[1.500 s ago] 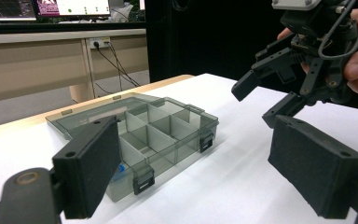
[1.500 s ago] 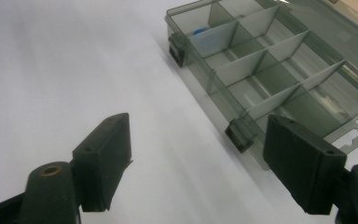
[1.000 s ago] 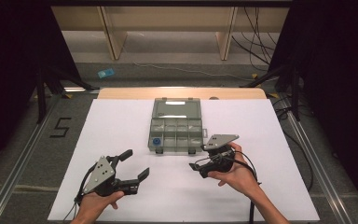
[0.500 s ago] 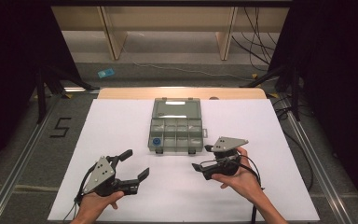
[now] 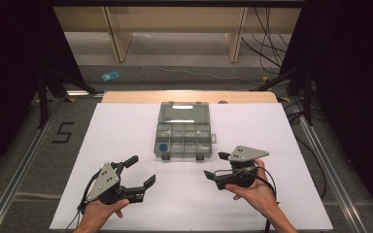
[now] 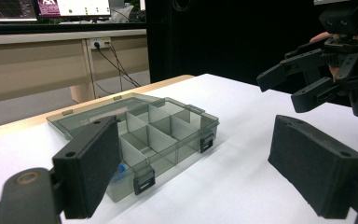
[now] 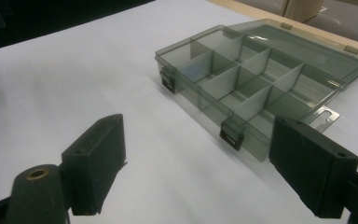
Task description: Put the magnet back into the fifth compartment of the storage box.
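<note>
Right gripper (image 5: 216, 165) has drifted down and rightward from the box since a second ago, now at lower right of centre in the high view, jaws spread with nothing between them; left gripper (image 5: 142, 171) unchanged at lower left, jaws likewise wide apart and empty. Box (image 5: 183, 137), smoky clear plastic with divided compartments, sits at frame centre on the white table (image 5: 126, 126), lid folded flat toward the top of the frame, two dark latches on its near edge. Blue item (image 5: 162, 146) in the box's lower-left compartment. Both grippers well apart from the box, pointing inward toward each other. Left gripper view: box (image 6: 163, 135) at centre, right gripper (image 6: 293, 86) at upper right. Right gripper view: box (image 7: 256, 79) at upper right.
</note>
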A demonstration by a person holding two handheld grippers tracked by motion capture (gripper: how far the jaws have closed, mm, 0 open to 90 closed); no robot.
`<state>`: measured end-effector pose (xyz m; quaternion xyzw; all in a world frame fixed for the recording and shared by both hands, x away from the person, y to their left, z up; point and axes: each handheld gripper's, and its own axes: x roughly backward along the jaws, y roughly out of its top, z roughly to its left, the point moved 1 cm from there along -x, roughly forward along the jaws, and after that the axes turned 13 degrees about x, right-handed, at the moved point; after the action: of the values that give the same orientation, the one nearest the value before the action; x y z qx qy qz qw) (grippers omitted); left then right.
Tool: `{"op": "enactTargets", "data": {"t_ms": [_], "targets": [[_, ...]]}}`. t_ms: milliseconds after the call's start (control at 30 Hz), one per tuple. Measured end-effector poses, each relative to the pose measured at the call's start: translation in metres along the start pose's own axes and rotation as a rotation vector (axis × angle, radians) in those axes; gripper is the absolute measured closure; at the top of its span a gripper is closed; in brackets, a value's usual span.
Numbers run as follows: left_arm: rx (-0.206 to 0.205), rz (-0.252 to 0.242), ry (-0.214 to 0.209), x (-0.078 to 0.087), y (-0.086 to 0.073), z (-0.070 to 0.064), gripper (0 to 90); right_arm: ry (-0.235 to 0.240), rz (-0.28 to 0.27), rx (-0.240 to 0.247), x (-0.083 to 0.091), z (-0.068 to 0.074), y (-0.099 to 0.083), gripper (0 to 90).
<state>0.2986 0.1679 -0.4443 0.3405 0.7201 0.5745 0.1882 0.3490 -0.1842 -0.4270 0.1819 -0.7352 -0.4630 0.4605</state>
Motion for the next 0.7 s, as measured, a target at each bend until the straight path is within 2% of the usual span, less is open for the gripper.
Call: {"op": "enactTargets", "data": {"t_ms": [433,467,700], "targets": [[-0.002,0.001,0.001,0.000,0.000,0.000,15.9,0.001,-0.048,-0.043,0.011,0.003,-0.010,17.7],[-0.002,0.002,0.001,0.000,0.000,0.000,15.9,-0.014,-0.060,-0.041,0.012,0.003,-0.010,17.3],[-0.002,0.002,0.001,0.000,0.000,0.000,15.9,-0.024,-0.117,-0.063,0.019,0.007,-0.012,16.2]]}}
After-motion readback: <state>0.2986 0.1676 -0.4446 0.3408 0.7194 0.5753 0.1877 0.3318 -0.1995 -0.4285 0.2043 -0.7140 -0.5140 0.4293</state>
